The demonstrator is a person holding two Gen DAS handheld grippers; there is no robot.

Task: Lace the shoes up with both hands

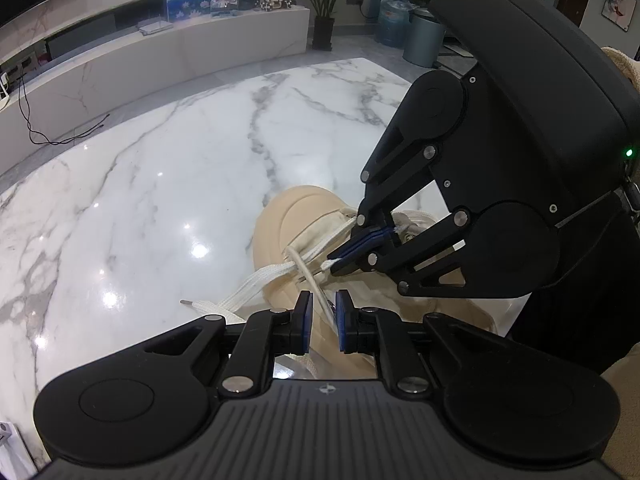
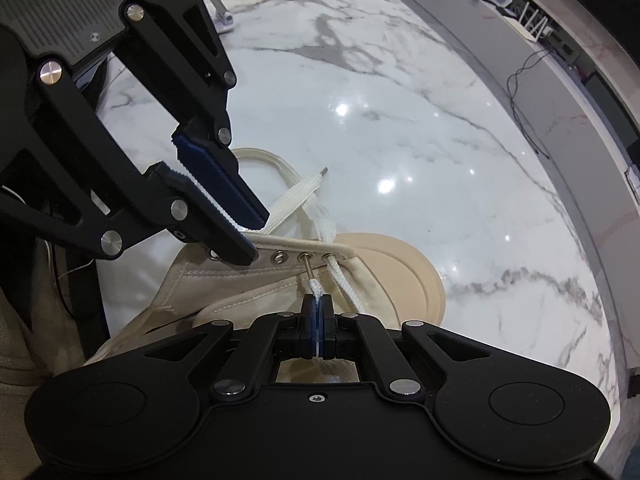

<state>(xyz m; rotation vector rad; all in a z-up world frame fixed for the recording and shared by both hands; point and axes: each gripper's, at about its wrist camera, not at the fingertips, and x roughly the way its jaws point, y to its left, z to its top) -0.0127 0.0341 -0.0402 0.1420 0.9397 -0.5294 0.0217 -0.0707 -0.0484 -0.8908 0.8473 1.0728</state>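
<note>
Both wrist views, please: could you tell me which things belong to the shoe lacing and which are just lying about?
Belong to the job: shoe, lace, eyelets, left gripper, right gripper.

Just lying about: cable, potted plant, bin, water bottle.

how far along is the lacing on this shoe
Early. Done: the white lace passes through the eyelet nearest the toe. In hand: the right gripper is shut on the lace, its metal tip entering the next eyelet; the left gripper pinches another stretch. Left: the empty eyelets behind on the shoe.
</note>
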